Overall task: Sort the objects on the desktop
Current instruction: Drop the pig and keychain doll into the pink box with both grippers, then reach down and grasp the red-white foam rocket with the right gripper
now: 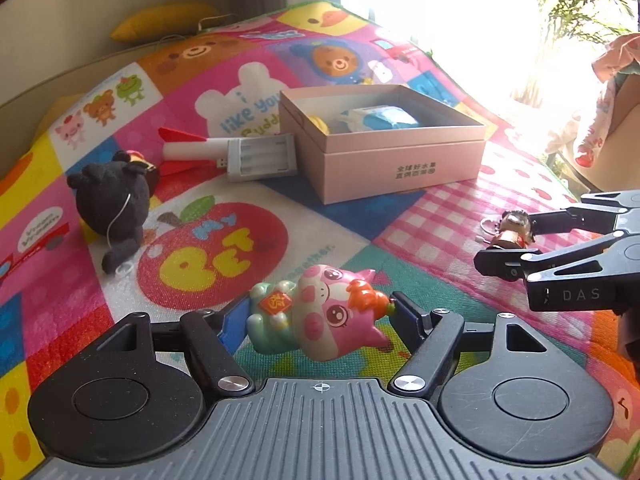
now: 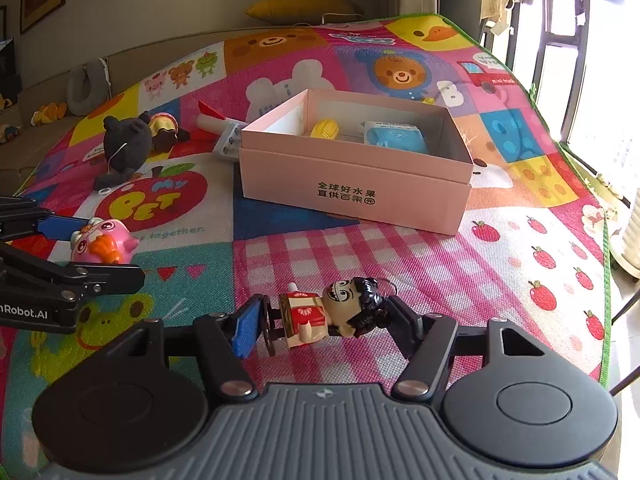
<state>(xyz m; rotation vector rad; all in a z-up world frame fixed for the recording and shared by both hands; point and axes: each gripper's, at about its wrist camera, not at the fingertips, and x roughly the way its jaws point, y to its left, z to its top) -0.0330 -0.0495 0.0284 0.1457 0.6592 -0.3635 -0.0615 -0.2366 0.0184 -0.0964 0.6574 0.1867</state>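
Observation:
A pink pig toy (image 1: 320, 312) lies on its side on the colourful play mat, between the fingers of my left gripper (image 1: 316, 312), which touch both its ends. It also shows in the right wrist view (image 2: 102, 242). My right gripper (image 2: 324, 320) has its fingers around a small boy figurine (image 2: 328, 312) with black hair and a key ring, and its pads touch the figurine's ends. The figurine also shows in the left wrist view (image 1: 512, 230). An open pink box (image 2: 352, 188) stands ahead and holds a yellow corn toy (image 2: 326, 130) and a blue pack (image 2: 394, 138).
A black plush toy (image 1: 110, 196) lies at the left. A white battery holder (image 1: 260, 156) and a red-and-white rocket toy (image 1: 188, 148) lie beside the box's left side. A yellow pillow (image 2: 300, 8) lies past the mat's far edge. Windows are at the right.

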